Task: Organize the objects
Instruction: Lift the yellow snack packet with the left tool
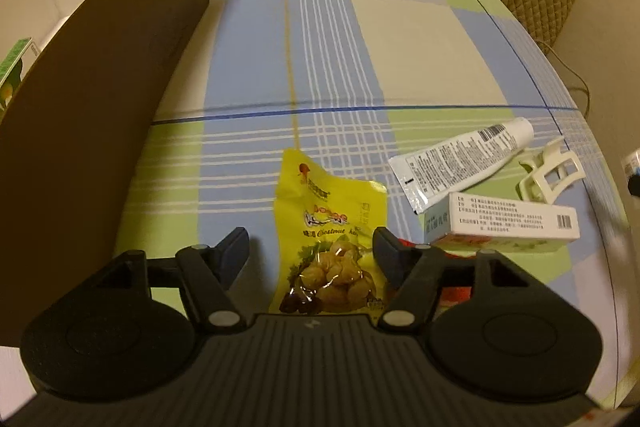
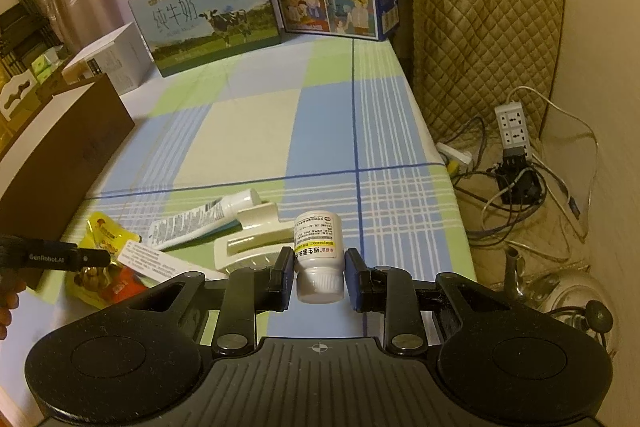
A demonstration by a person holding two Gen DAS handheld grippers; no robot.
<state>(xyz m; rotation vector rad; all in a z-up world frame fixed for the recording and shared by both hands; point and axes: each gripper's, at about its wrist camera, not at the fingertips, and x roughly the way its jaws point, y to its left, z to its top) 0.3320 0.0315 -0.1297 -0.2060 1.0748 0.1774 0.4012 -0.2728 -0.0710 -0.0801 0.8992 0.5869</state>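
Left claw: spread, packet straddled on worktop, ungripped, long axis along the fingers | right claw: clamped on bottle, lifted | left nearer packet.

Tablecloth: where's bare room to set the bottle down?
Free: the wide checked stretch of tablecloth between the brown box, the milk cartons and the tube. Crowded: near edge, where the tube, white clip, flat carton and yellow snack bag cluster.
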